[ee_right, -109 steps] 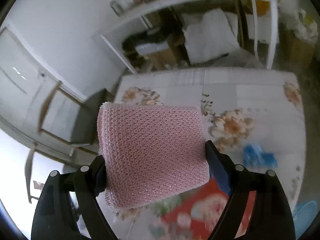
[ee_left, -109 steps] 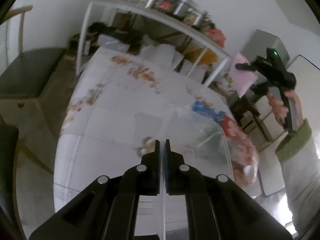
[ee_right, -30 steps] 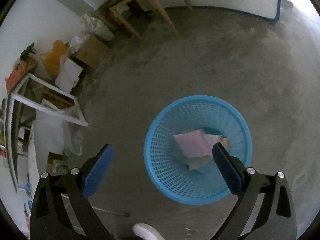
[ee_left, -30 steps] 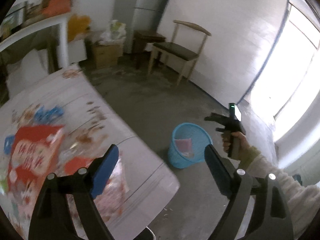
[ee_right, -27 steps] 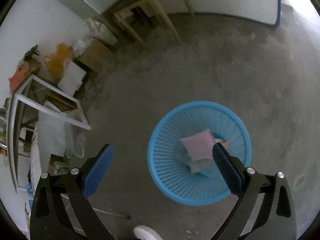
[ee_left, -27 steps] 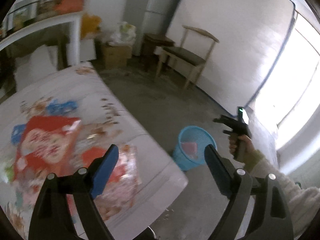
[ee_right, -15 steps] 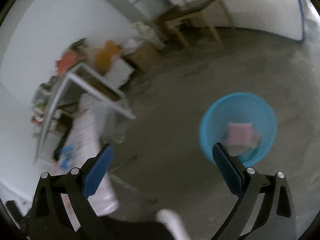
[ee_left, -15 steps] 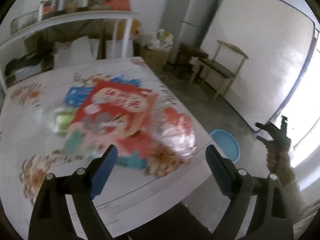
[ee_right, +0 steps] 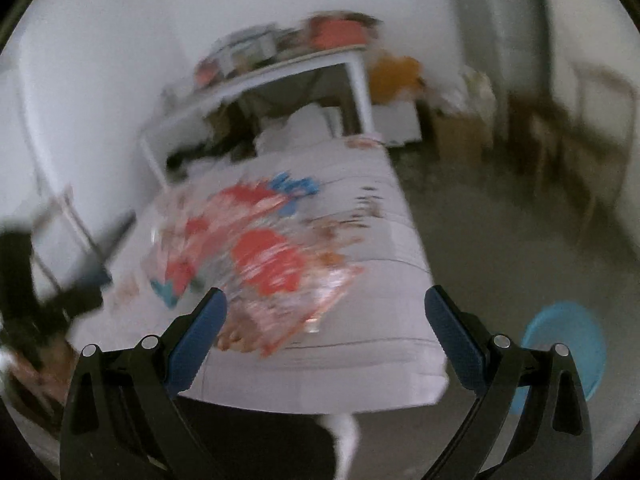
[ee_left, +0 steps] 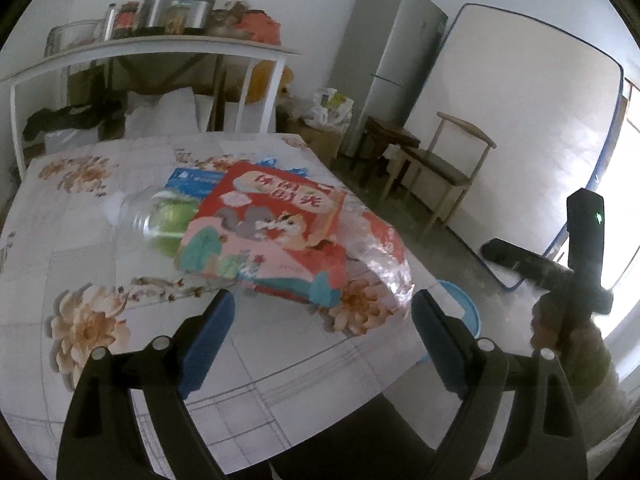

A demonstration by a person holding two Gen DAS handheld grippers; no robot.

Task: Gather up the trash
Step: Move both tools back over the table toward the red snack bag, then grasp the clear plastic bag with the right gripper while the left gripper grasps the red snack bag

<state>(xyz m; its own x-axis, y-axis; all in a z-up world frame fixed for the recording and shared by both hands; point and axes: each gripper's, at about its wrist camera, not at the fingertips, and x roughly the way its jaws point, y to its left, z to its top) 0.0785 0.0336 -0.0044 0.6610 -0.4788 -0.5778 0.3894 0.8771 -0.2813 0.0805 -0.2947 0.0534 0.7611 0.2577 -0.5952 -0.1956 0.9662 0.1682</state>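
A red and pink printed snack box (ee_left: 272, 236) lies on the flowered table (ee_left: 100, 240), partly over a clear crinkled plastic wrapper (ee_left: 384, 252). A clear plastic bottle with a green label (ee_left: 160, 224) lies on its side left of the box, and a blue packet (ee_left: 192, 182) sits behind it. My left gripper (ee_left: 322, 332) is open over the table's near edge, empty. My right gripper (ee_right: 324, 324) is open and empty, facing the same pile (ee_right: 256, 260) through heavy blur. The blue trash basket (ee_right: 568, 352) stands on the floor at the right, partly seen past the table corner as a blue rim (ee_left: 460, 308).
A white shelf rack (ee_left: 160, 48) with jars and pots stands behind the table. A grey fridge (ee_left: 388, 64), a wooden chair (ee_left: 444, 168) and a leaning white board (ee_left: 532, 128) line the right side. Concrete floor (ee_right: 500, 248) lies between table and chair.
Both grippers have swung from the blue basket back toward the table. The pink cloth that the right gripper held now lies in the basket. Both sets of jaws stand open.
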